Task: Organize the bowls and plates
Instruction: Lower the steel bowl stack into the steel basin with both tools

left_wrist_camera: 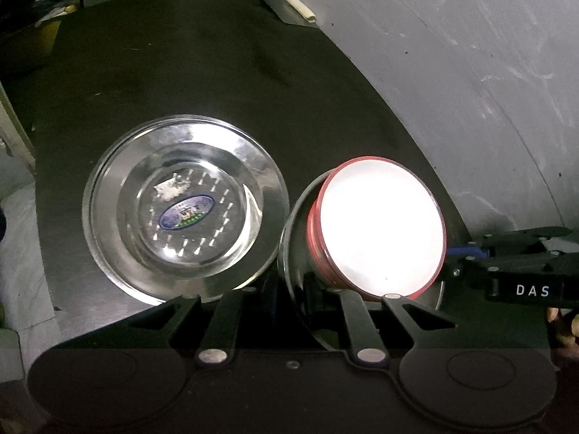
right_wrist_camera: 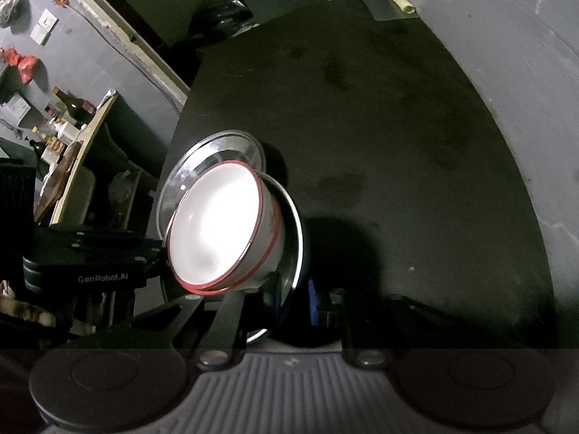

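Red-rimmed white bowl (left_wrist_camera: 380, 228) sits tilted in a steel plate (right_wrist_camera: 293, 231), beside another shiny plate (left_wrist_camera: 184, 209) on the desk (left_wrist_camera: 202, 79). Both grippers' jaws: cannot tell.

We are in what looks like a rough domestic kitchen corner or utility room, and the dark round table (right_wrist_camera: 380, 115) is our landmark. Left of the table we see a pale wooden shelf (right_wrist_camera: 81, 152) crowded with brown bottles (right_wrist_camera: 74, 106) and small jars. Beyond that shelf a grey wall (right_wrist_camera: 72, 54) carries a switch plate (right_wrist_camera: 44, 26) and red bags (right_wrist_camera: 22, 63). Right of the table we have bare, scuffed concrete (left_wrist_camera: 470, 54). On the table sit a steel plate (left_wrist_camera: 108, 195) and a red-rimmed white bowl (left_wrist_camera: 380, 228): everyday tableware.
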A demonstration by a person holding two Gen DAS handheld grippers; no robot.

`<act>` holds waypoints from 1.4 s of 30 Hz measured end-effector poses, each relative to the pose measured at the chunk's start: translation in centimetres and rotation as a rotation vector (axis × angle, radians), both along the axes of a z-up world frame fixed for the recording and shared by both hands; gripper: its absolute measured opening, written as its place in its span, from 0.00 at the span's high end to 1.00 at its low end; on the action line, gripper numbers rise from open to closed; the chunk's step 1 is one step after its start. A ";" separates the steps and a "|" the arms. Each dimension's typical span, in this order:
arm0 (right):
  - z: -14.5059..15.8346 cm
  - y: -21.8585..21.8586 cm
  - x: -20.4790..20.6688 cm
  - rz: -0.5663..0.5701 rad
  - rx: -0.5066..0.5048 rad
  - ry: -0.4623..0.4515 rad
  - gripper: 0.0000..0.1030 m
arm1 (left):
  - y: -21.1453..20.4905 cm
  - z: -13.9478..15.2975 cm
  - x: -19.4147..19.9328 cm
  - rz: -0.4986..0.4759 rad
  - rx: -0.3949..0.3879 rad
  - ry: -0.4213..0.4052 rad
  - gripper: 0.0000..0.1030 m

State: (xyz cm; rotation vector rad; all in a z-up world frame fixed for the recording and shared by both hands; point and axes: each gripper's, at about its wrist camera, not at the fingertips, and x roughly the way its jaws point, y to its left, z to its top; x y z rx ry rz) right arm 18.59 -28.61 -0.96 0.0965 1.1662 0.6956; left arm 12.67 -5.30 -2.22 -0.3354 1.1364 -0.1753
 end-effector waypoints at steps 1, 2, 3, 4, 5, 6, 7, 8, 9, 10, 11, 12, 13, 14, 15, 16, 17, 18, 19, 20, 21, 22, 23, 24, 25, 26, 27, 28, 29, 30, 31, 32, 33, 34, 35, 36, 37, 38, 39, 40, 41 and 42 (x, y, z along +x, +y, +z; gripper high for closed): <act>0.1 0.1 0.0 0.005 0.000 -0.002 0.84 | 0.1 0.1 -0.1 0.005 0.000 -0.002 0.88; 0.1 0.2 0.1 0.009 0.001 -0.004 0.84 | 0.2 0.2 -0.2 0.009 0.001 -0.004 0.88; 0.3 0.3 0.1 0.012 0.001 -0.005 0.84 | 0.5 0.1 -0.1 0.013 0.000 -0.005 0.88; 0.4 0.5 0.1 0.016 0.001 -0.008 0.84 | 0.6 0.2 -0.2 0.018 0.001 -0.006 0.88; 0.5 0.6 0.1 0.019 0.001 -0.010 0.84 | 0.8 0.3 -0.3 0.023 0.001 -0.007 0.88; 0.6 0.7 0.1 0.021 0.002 -0.012 0.84 | 0.9 0.3 -0.4 0.026 0.002 -0.007 0.88; 0.7 0.9 0.1 0.025 0.001 -0.014 0.84 | 1.0 0.3 -0.5 0.031 0.002 -0.007 0.89; 0.8 1.1 0.1 0.028 0.001 -0.016 0.84 | 1.1 0.4 -0.5 0.036 0.001 -0.007 0.89; 0.9 1.3 0.2 0.031 0.001 -0.018 0.84 | 1.3 0.4 -0.6 0.042 0.000 -0.008 0.89; 0.9 1.4 0.2 0.034 0.001 -0.019 0.84 | 1.4 0.5 -0.7 0.048 -0.001 -0.009 0.89; 1.0 1.5 0.3 0.037 0.001 -0.020 0.84 | 1.6 0.5 -0.7 0.055 -0.002 -0.010 0.89; 1.1 1.8 0.3 0.041 0.001 -0.021 0.84 | 1.8 0.5 -0.8 0.063 -0.002 -0.011 0.89; 1.1 2.0 0.4 0.047 0.001 -0.024 0.84 | 2.1 0.6 -0.8 0.071 -0.002 -0.013 0.89; 1.3 2.3 0.4 0.053 -0.001 -0.027 0.84 | 2.4 0.6 -0.8 0.079 -0.002 -0.014 0.89; 1.3 2.6 0.5 0.062 -0.003 -0.031 0.83 | 2.7 0.7 -0.8 0.088 -0.001 -0.015 0.89; 1.4 2.9 0.6 0.069 -0.005 -0.032 0.83 | 3.0 0.8 -0.9 0.097 0.001 -0.016 0.90; 1.4 3.3 0.8 0.076 -0.006 -0.032 0.83 | 3.4 0.8 -0.8 0.107 0.003 -0.018 0.90; 1.4 3.8 0.9 0.083 -0.007 -0.032 0.83 | 3.8 0.9 -0.8 0.117 0.006 -0.019 0.90; 1.4 4.1 1.1 0.091 -0.009 -0.034 0.83 | 4.2 1.0 -0.7 0.127 0.010 -0.022 0.90; 1.4 4.5 1.2 0.098 -0.009 -0.035 0.83 | 4.6 1.0 -0.7 0.138 0.012 -0.023 0.90; 1.5 4.8 1.3 0.105 -0.009 -0.036 0.83 | 5.0 1.0 -0.7 0.150 0.013 -0.023 0.90; 1.5 5.4 1.4 0.114 -0.011 -0.039 0.83 | 5.4 1.0 -0.6 0.159 0.013 -0.023 0.90; 1.5 5.8 1.7 0.123 -0.012 -0.041 0.83 | 5.8 1.0 -0.6 0.170 0.015 -0.023 0.90; 1.5 6.2 1.8 0.129 -0.012 -0.043 0.83 | 6.0 0.9 -0.5 0.179 0.016 -0.022 0.90; 1.4 6.6 2.1 0.137 -0.012 -0.043 0.83 | 6.4 0.8 -0.4 0.191 0.014 -0.020 0.90; 1.3 7.0 2.3 0.144 -0.012 -0.043 0.83 | 6.9 0.6 -0.3 0.204 0.009 -0.016 0.90; 1.3 7.4 2.6 0.151 -0.013 -0.042 0.83 | 7.3 0.4 -0.2 0.215 0.006 -0.012 0.90; 1.2 7.9 2.9 0.157 -0.014 -0.041 0.83 | 7.7 0.2 -0.2 0.224 0.005 -0.009 0.90; 1.1 8.2 3.1 0.165 -0.017 -0.043 0.83 | 8.1 -0.1 -0.1 0.232 0.005 -0.006 0.90; 1.0 8.7 3.3 0.175 -0.020 -0.044 0.83 | 8.3 -0.3 0.0 0.238 0.007 -0.001 0.90; 0.9 9.1 3.6 0.183 -0.023 -0.044 0.83 | 8.4 -0.6 0.4 0.245 0.009 0.003 0.90; 0.8 9.5 3.9 0.190 -0.026 -0.043 0.83 | 8.6 -0.9 0.6 0.253 0.008 0.007 0.90; 0.7 9.8 4.2 0.195 -0.029 -0.041 0.83 | 8.9 -1.2 0.8 0.260 0.008 0.011 0.90; 0.6 10.0 4.4 0.199 -0.031 -0.038 0.83 | 9.1 -1.4 0.9 0.267 0.007 0.014 0.90; 0.5 10.3 4.6 0.203 -0.031 -0.034 0.83 | 9.3 -1.6 1.0 0.273 0.007 0.017 0.90; 0.3 10.6 4.9 0.205 -0.028 -0.027 0.83 | 9.5 -1.8 1.2 0.277 0.008 0.020 0.89; 0.1 10.8 5.3 0.203 -0.024 -0.019 0.83 | 9.6 -2.0 1.4 0.279 0.010 0.021 0.89; -0.1 10.9 5.6 0.200 -0.020 -0.012 0.83 | 9.8 -2.2 1.6 0.281 0.012 0.024 0.89; -0.2 11.0 5.9 0.197 -0.017 -0.005 0.83 | 9.9 -2.4 1.9 0.283 0.012 0.026 0.89; -0.3 11.1 6.2 0.196 -0.017 0.000 0.83 | 10.0 -2.6 2.1 0.286 0.012 0.029 0.89; -0.4 11.2 6.4 0.196 -0.017 0.004 0.83 | 10.0 -2.6 2.1 0.288 0.014 0.032 0.89; -0.5 11.6 6.7 0.194 -0.019 0.008 0.83 | 10.1 -2.6 2.0 0.289 0.017 0.033 0.89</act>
